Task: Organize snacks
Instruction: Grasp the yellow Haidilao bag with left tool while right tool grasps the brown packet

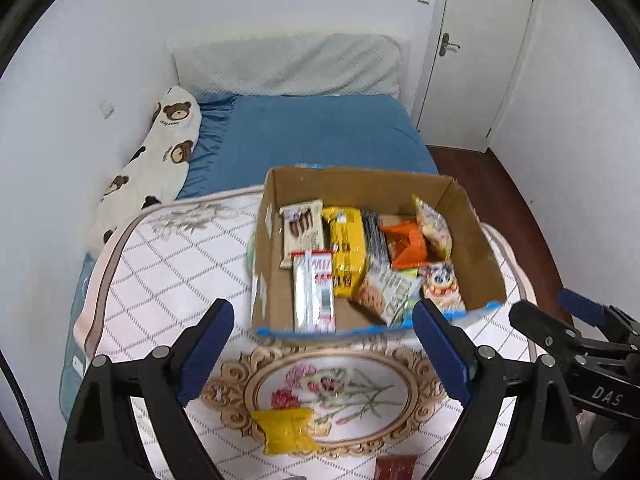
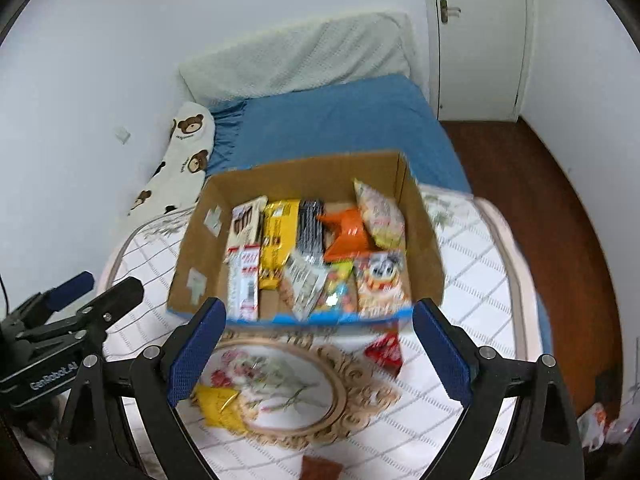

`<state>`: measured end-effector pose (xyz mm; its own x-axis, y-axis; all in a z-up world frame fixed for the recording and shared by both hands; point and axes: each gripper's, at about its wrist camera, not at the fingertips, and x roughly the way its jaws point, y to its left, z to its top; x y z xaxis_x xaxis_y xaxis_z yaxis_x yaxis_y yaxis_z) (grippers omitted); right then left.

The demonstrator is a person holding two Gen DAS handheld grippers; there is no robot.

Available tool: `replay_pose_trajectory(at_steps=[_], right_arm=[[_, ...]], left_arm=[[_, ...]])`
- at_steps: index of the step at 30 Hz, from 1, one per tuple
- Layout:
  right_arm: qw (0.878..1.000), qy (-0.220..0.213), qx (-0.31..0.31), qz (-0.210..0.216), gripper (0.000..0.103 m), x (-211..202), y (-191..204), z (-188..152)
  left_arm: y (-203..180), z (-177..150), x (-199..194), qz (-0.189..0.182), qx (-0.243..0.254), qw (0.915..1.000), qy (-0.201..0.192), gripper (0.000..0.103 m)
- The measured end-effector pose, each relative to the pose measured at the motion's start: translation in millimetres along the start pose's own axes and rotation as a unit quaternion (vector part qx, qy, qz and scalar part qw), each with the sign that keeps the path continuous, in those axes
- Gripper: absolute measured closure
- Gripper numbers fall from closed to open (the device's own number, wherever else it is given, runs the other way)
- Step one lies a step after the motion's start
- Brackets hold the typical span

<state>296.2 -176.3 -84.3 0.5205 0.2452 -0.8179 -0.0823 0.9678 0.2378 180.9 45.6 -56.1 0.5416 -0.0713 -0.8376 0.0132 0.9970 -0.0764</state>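
- Your left gripper (image 1: 323,354) hovers nearest the lens, fingers (image 1: 208,350) spread wide and empty, above the quilt (image 1: 168,264).
- Your right gripper (image 2: 318,350) is likewise wide and empty, and also shows off to the right in the left view.
- A yellow packet (image 1: 286,430) lies on the quilt's flower medallion, on the near side of the box (image 1: 272,196).
- A red packet (image 2: 384,350) lies just by the box's near wall, towards its right corner.
- A brown packet (image 1: 396,468) lies at the frame's bottom edge, well short of the box.
- The box sits on the quilt, holding the snacks: a cream pack (image 1: 302,230), yellow bag (image 1: 346,250), orange bag (image 1: 404,242) and others, blurred.
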Motion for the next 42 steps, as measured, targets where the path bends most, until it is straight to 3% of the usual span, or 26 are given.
replay_pose_trajectory(at_steps=[3, 7, 13, 19, 25, 30, 32, 34, 36, 39, 40, 42], right_arm=[[0.999, 0.049, 0.015, 0.013, 0.006, 15.7, -6.3, -33.8], [0.988, 0.141, 0.046, 0.028, 0.006, 56.6, -17.0, -100.3], [0.965, 0.247, 0.083, 0.035, 0.006, 118.7, -23.8, -184.9], [0.95, 0.302, 0.085, 0.009, 0.006, 164.2, -19.0, -242.9], [0.945, 0.317, 0.071, -0.023, 0.006, 183.6, -14.5, -274.2], [0.939, 0.334, 0.08, -0.025, 0.004, 195.6, -17.1, -280.5], [0.935, 0.347, 0.07, -0.024, 0.004, 199.8, -16.2, -282.3], [0.934, 0.351, 0.059, -0.026, 0.004, 199.9, -14.0, -283.8], [0.937, 0.344, 0.056, -0.031, 0.008, 196.0, -12.6, -286.1], [0.945, 0.321, 0.044, -0.049, 0.031, 183.0, -10.8, -288.6], [0.948, 0.311, 0.04, -0.046, 0.044, 177.1, -11.5, -287.0], [0.951, 0.305, 0.037, -0.041, 0.049, 169.9, -11.7, -288.2]], left_arm=[[4.2, -27.4, 2.8, 0.009, -0.005, 0.9998, 0.019, 0.011], [15.0, -80.2, 23.6, 0.049, 0.002, 0.9972, 0.057, 0.011], [46.1, -154.9, 79.0, 0.071, -0.025, 0.9818, 0.174, 0.012], [50.2, -176.0, 115.1, 0.09, -0.024, 0.9721, 0.216, 0.012], [47.1, -182.3, 175.0, 0.074, -0.03, 0.9582, 0.275, 0.012], [48.8, -190.4, 200.5, 0.059, -0.048, 0.9542, 0.289, 0.013], [48.2, -191.9, 200.6, 0.056, -0.048, 0.9561, 0.284, 0.021], [47.7, -193.6, 199.4, 0.053, -0.045, 0.9581, 0.278, 0.041], [46.7, -193.9, 195.2, 0.052, -0.042, 0.9591, 0.275, 0.049], [48.2, -196.6, 185.1, 0.045, -0.039, 0.9596, 0.275, 0.054], [47.5, -201.3, 181.3, 0.044, -0.037, 0.9592, 0.277, 0.054], [43.3, -218.6, 173.5, 0.042, -0.025, 0.9579, 0.283, 0.054]])
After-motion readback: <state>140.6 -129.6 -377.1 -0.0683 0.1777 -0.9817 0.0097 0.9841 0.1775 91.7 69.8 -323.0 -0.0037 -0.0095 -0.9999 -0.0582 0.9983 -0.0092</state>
